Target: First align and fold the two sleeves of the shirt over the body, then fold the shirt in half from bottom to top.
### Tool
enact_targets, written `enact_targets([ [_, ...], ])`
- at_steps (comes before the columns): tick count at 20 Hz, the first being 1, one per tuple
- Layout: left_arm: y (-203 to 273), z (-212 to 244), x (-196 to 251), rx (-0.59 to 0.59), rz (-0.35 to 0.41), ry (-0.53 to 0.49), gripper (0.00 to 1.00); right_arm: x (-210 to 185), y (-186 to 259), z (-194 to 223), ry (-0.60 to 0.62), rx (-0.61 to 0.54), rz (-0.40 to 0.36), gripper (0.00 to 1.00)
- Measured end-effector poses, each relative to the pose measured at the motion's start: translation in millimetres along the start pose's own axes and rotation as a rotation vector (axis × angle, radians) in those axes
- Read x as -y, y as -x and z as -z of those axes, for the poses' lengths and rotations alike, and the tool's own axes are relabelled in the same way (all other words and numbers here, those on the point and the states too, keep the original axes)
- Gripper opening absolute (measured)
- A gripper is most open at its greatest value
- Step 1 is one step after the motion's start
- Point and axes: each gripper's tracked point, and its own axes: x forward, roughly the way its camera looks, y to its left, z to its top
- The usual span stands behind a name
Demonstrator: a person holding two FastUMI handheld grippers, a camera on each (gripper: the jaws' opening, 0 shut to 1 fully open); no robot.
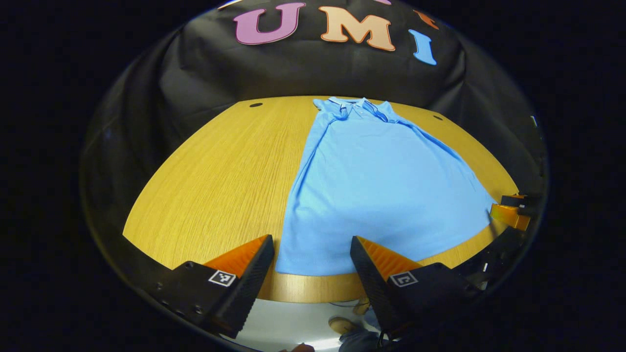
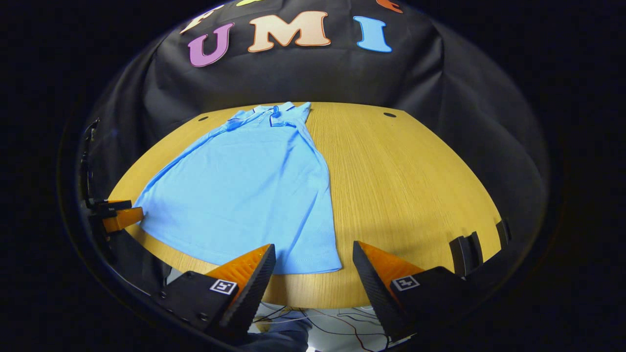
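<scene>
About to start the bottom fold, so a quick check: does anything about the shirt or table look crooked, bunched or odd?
Nothing stands out. The shirt lies flat on the table, sleeves already folded in, collar at the far end, hem near the front edge. Both tongs are open at that hem.

Both views were evenly and fairly brightly lit at the centre, probably from overhead, so the wooden table and the blue shirt showed saturated colour without glare, while the black cloth wall behind swallowed most of the light. Soft shadows lay on the table just ahead of the right gripper and along the shirt's near hem in the right gripper view. Fisheye distortion bowed the table's edges strongly, and toward the rim the picture darkened and softened, leaving the far gripper dim and indistinct.
</scene>
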Motion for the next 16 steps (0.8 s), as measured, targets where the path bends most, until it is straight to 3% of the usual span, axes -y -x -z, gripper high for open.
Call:
enact_targets([
  [3, -0.5, 0.7, 5.5, 0.043, 0.035, -0.016, 0.96, -4.5, -1.4, 3.2, -0.031, -0.019, -0.031, 0.97],
  [6, 0.2, 3.0, 11.7, 0.075, 0.052, 0.001, 0.6, -15.9, -2.7, 2.3, 0.002, -0.024, -0.076, 0.74],
  [7, -0.9, 1.8, 13.5, 0.076, 0.059, 0.008, 0.53, -19.7, -2.9, 2.7, 0.003, -0.025, -0.088, 0.55],
  [8, -1.9, 1.1, 19.4, 0.073, 0.08, 0.022, 0.46, -24.3, -1.9, 2.1, -0.003, -0.025, -0.098, 0.5],
  [9, -2.5, -0.2, 23.5, 0.079, 0.092, 0.045, 0.39, -27.5, -2.7, 3.9, -0.01, -0.024, -0.101, 0.28],
  [10, -1.1, 0.0, 24.2, 0.081, 0.092, 0.069, 0.13, -27.8, -2.2, 3.4, -0.01, -0.018, -0.1, 0.19],
  [11, -2.2, -0.9, 24.1, 0.087, 0.087, 0.079, 0.04, -30.4, -5.0, 2.9, -0.01, -0.016, -0.107, 0.14],
  [12, -2.4, 0.6, 23.9, 0.079, 0.079, 0.081, 0.0, -29.6, -5.8, 2.9, -0.016, -0.011, -0.108, 0.14],
  [14, -4.4, -0.2, 24.8, 0.06, 0.071, 0.081, 0.0, -30.0, -4.4, 2.4, -0.023, -0.009, -0.106, 0.03],
  [16, -3.3, -0.4, 26.0, 0.033, 0.064, 0.086, 0.0, -29.8, -2.5, 1.6, -0.032, -0.012, -0.103, 0.03],
])
